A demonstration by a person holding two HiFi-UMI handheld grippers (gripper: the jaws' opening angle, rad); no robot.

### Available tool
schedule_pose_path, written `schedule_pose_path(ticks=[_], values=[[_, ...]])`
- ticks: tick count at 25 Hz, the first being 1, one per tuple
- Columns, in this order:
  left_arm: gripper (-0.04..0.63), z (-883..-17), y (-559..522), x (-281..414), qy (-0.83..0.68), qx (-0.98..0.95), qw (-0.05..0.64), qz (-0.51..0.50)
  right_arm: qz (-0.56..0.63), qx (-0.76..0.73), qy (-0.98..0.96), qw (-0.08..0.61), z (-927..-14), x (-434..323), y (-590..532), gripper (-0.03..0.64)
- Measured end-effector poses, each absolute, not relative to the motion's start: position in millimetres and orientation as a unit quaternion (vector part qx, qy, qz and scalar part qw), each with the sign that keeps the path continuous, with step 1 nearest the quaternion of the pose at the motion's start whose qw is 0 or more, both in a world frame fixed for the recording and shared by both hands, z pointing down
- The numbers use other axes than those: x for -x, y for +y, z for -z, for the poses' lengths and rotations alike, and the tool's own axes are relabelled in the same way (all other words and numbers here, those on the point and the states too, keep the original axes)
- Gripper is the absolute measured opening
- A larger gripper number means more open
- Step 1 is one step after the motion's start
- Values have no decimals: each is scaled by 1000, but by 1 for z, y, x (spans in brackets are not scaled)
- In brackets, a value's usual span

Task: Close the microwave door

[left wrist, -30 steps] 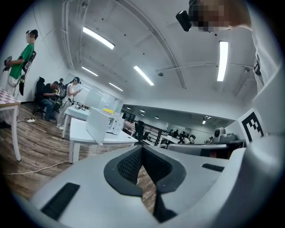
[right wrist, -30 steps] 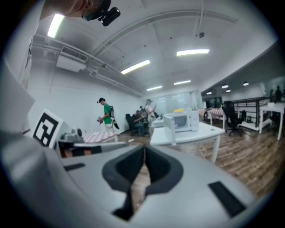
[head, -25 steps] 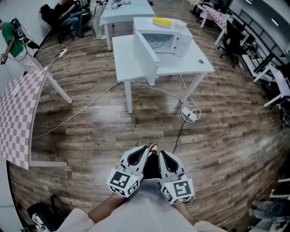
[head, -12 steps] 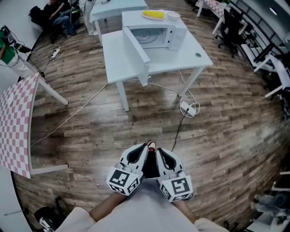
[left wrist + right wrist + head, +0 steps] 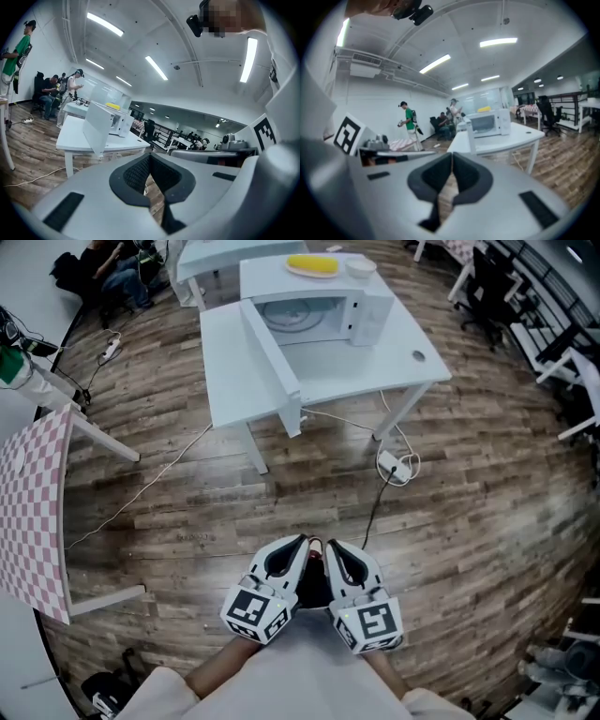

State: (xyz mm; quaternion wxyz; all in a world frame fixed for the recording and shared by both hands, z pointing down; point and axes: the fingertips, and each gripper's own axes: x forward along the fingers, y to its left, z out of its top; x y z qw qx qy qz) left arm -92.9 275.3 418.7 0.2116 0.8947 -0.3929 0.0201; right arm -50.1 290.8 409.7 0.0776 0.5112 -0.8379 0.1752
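A white microwave (image 5: 319,306) stands at the back of a white table (image 5: 375,362), its door (image 5: 272,352) swung wide open toward the front left. It also shows far ahead as the microwave (image 5: 490,123) in the right gripper view and the microwave (image 5: 117,123) in the left gripper view. A yellow item on a plate (image 5: 314,265) and a small white bowl (image 5: 358,265) lie on its top. My left gripper (image 5: 298,545) and right gripper (image 5: 330,547) are held side by side close to my body, well short of the table. Both are shut with nothing in them.
A power strip (image 5: 394,465) and cables (image 5: 169,474) lie on the wooden floor in front of the table. A pink checkered table (image 5: 33,512) stands at the left. A second white table (image 5: 211,251) and seated people (image 5: 112,268) are behind. Office chairs (image 5: 487,296) stand at the right.
The table and microwave have drawn closer and shifted up in the head view as I walk toward them. Both grippers stay shut in the same place near my body.
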Motion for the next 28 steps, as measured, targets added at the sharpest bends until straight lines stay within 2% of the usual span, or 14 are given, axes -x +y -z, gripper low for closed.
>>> schedule_pose_path(ticks=[14, 21, 28], values=[[18, -419, 190, 71, -402, -890, 213, -20, -133, -481, -863, 80, -399, 32, 201, 23], [19, -405, 168, 66, -408, -890, 200, -13, -76, -467, -877, 82, -384, 30, 183, 23], [18, -396, 154, 64, -410, -892, 192, -18, -82, -459, -882, 76, -381, 28, 176, 23]])
